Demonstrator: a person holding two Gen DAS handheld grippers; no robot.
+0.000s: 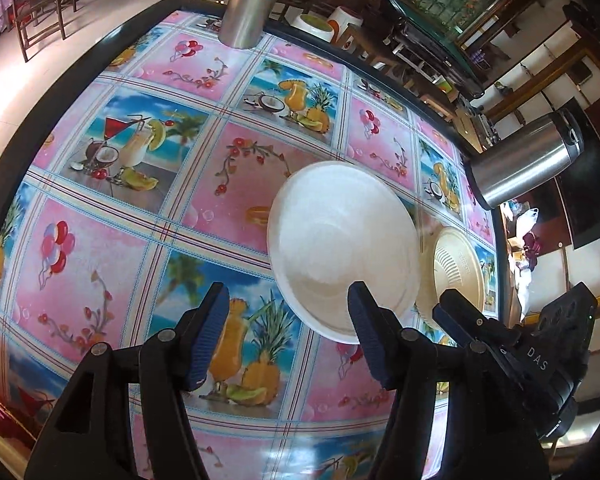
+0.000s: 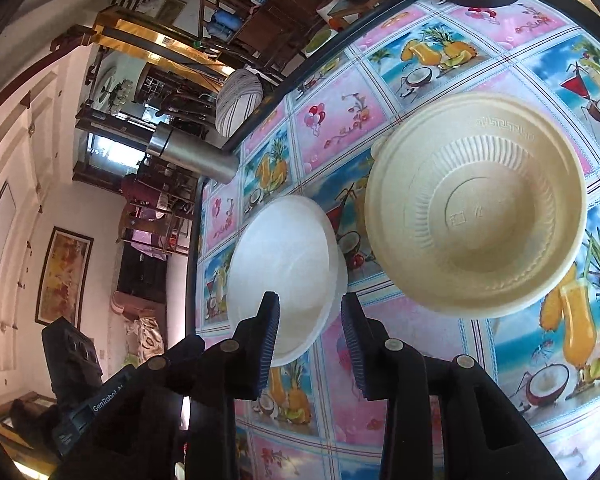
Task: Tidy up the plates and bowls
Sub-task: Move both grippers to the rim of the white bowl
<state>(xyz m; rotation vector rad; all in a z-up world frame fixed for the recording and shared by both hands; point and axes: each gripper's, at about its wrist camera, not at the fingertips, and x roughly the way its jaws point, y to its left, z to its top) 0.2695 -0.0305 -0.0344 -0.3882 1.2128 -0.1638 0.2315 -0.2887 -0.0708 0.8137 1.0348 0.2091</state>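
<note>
A table under a bright pink and blue tablecloth [image 1: 204, 184], printed with cocktails, pineapples and balloons, holds two disposable bowls. The white bowl [image 1: 340, 248] is the landmark here. It sits upright near the table's far edge, and a second white rim seems to show just beneath it, so it may be a nested pair; that is hard to tell. Just beside it, with a narrow strip of cloth between, stands a cream ribbed bowl [image 2: 476, 208], also upright and empty.

The left gripper [image 1: 288, 344] hovers over the near side of the white bowl with its blue-padded jaws apart and nothing between them. One pad overlaps the bowl's near rim in view, but contact cannot be confirmed. The right gripper [image 2: 310, 348] hovers near the same rim from the other side, jaws narrowly apart and empty. Both bowls likely stand close together so that one can be stacked into the other.

Two steel flasks [image 1: 528, 160] stand beyond the white bowl at the table edge, one cut off at the top. No plates are visible. The person holding the tools is out of view.
</note>
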